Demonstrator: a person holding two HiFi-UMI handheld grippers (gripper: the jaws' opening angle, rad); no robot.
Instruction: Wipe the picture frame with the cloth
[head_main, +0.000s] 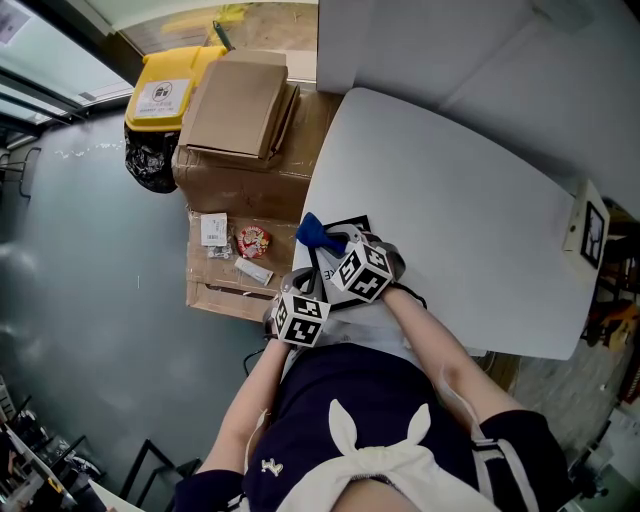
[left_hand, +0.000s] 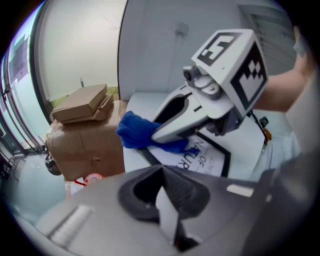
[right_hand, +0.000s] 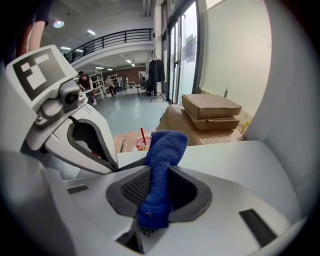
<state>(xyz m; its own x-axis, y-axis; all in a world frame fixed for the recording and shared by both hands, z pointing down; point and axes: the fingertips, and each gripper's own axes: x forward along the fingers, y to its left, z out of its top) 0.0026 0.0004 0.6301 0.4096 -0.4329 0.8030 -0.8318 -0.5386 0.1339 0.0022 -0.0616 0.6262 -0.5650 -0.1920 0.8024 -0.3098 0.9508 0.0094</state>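
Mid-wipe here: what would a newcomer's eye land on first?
The blue cloth, pinched in the right gripper's jaws, lying on the black-edged picture frame at the white table's near edge. Next, the yellow bin beside stacked cardboard boxes, left of the table.

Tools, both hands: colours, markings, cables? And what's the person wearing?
The left tool and right tool match: pale grey moulded bodies, dark grey ribbed pads round the jaws, and a white cube with black square markers on top of each. A thin black cable trails from the right tool. The person wears dark navy clothing with a white knotted piece at the front; forearms bare.
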